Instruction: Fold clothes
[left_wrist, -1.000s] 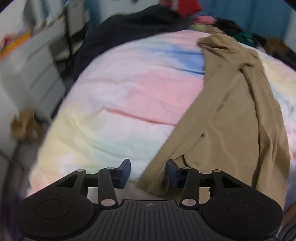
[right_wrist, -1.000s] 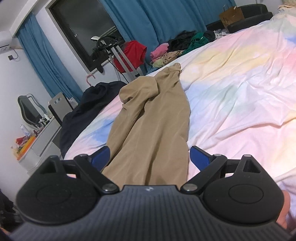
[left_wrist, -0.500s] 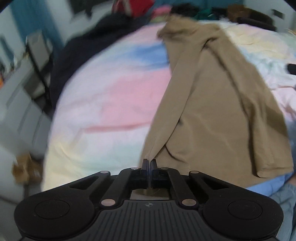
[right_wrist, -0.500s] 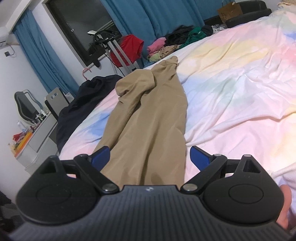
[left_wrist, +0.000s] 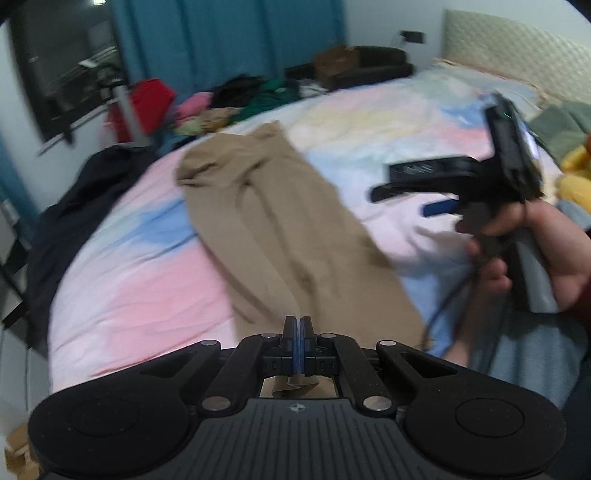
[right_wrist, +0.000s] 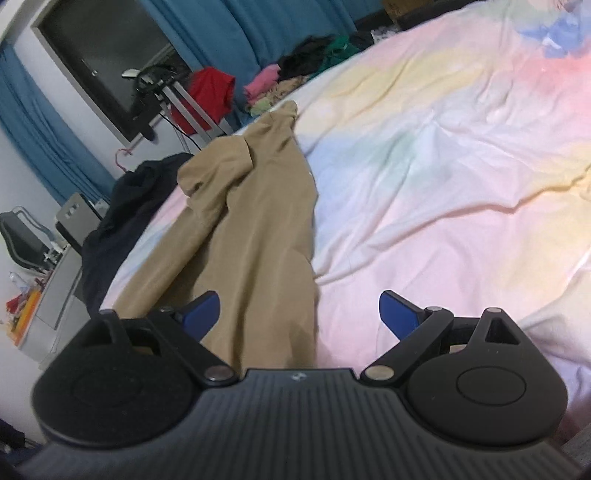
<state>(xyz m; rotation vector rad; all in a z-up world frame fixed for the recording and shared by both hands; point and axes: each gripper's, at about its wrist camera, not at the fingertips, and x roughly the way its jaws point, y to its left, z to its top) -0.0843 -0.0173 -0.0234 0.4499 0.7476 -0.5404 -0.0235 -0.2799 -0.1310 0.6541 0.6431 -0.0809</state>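
A tan garment lies lengthwise on a bed with a pastel rainbow sheet. My left gripper is shut on the garment's near edge, and a fold of the tan cloth hangs out behind its pads. In the right wrist view the same tan garment runs away from the camera. My right gripper stands open over the garment's near right edge, with its pads apart from the cloth. The left wrist view also shows the right gripper held in a hand at the right.
A dark garment drapes over the bed's far left corner. A pile of mixed clothes lies at the bed's far end below blue curtains. A desk and chair stand at the left. The pastel sheet spreads wide to the right.
My left gripper closed on the tan garment's near edge, then lifted and swung so its view now takes in the right gripper. The right gripper stayed open and shifted slightly.
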